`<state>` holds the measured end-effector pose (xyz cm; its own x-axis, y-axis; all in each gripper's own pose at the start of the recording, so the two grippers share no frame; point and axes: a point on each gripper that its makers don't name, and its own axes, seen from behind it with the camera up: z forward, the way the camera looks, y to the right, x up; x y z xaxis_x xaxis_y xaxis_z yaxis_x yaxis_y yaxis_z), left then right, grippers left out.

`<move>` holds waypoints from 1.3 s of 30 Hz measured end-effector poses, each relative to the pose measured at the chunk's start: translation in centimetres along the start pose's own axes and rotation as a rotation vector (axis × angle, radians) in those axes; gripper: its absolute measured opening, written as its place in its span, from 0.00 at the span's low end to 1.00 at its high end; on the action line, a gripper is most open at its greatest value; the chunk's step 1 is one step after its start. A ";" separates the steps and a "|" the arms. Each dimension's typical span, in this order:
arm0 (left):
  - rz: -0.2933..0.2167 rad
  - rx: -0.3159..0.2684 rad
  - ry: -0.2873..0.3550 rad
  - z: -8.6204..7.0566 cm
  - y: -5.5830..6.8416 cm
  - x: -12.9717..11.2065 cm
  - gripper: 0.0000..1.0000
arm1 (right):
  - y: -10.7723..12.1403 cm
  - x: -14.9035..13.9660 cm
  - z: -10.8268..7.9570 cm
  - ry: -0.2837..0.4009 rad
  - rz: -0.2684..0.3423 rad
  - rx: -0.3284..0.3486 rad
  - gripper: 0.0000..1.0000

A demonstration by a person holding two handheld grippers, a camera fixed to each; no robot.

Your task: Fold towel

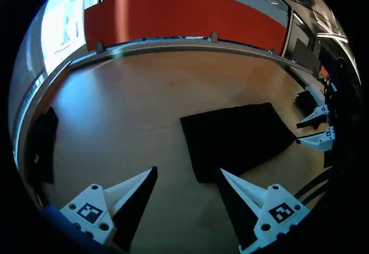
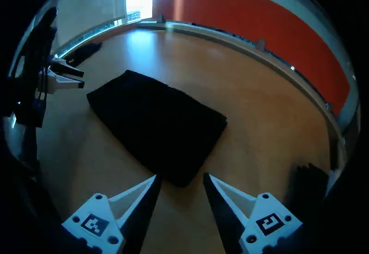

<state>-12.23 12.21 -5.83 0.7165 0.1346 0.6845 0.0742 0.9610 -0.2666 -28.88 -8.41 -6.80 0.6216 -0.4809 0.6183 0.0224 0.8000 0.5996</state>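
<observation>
A black towel (image 1: pixel 237 136) lies folded into a flat rectangle on the wooden table (image 1: pixel 129 111). My left gripper (image 1: pixel 187 173) hovers open just short of the towel's near edge, with nothing between its fingers. In the right gripper view the same towel (image 2: pixel 157 122) lies ahead, and my right gripper (image 2: pixel 181 178) stands open at its near corner, holding nothing. The right gripper (image 1: pixel 299 133) also appears at the towel's far right corner in the left gripper view. The left gripper (image 2: pixel 82 79) shows beside the towel's far left end in the right gripper view.
An orange partition (image 1: pixel 184 16) runs behind the table's curved rim (image 1: pixel 184 46). A dark object (image 1: pixel 41 145) lies at the table's left edge, and another dark object (image 2: pixel 311 180) sits near the right edge. Bare wood stretches beyond the towel.
</observation>
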 end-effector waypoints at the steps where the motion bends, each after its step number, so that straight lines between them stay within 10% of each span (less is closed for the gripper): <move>1: -0.005 0.002 0.001 -0.2 -0.1 -0.1 0.89 | 0.0 -0.1 0.0 -0.002 -0.004 0.004 0.69; 22: -0.055 0.035 -0.010 -2.4 -1.6 -2.3 0.90 | 0.3 -1.7 0.7 -0.058 -0.063 0.061 0.48; 39: -0.077 0.051 -0.015 -3.6 -2.3 -3.2 0.89 | 0.3 -1.4 1.0 -0.055 -0.083 0.071 0.08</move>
<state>-12.23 8.66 -9.86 0.6995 0.0626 0.7119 0.0930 0.9797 -0.1775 -30.55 -7.89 -6.94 0.5760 -0.5648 0.5909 0.0150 0.7300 0.6833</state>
